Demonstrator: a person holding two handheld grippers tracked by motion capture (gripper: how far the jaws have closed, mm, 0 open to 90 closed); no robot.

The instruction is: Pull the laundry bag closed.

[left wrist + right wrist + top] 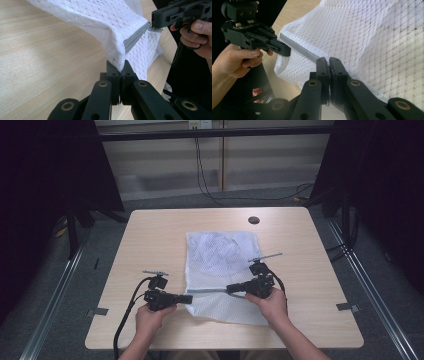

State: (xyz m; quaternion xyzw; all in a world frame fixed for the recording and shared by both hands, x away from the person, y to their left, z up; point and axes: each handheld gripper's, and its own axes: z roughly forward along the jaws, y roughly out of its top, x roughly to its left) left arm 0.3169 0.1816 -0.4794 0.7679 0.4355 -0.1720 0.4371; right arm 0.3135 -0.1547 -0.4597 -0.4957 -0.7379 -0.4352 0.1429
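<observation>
Both sets of jaws are pressing fully together, each pinching part of the white mesh bag. With my left gripper I am clamping the bag's near left corner, right where the grey zipper ends, and the mesh is lifting off the counter in a taut fold from that corner. With my right gripper I am closing on the zipper line itself, further along the bag's edge; the grey strip is running from my jaws toward the other gripper.

From above, the bag is lying on the middle of the pale wooden counter, most of it spread flat toward the far side, its near edge raised a little between my two grippers. The zipper is stretching straight between them along that near portion. My left gripper is sitting at the bag's left edge, held by my left hand; my right gripper is over the bag's lower right part, held by my right hand. The two grippers are pointing toward each other, near but apart.

A dark round hole is showing in the counter beyond the bag's far right corner, apart from it. Black cables are trailing from both grippers toward the near edge.
</observation>
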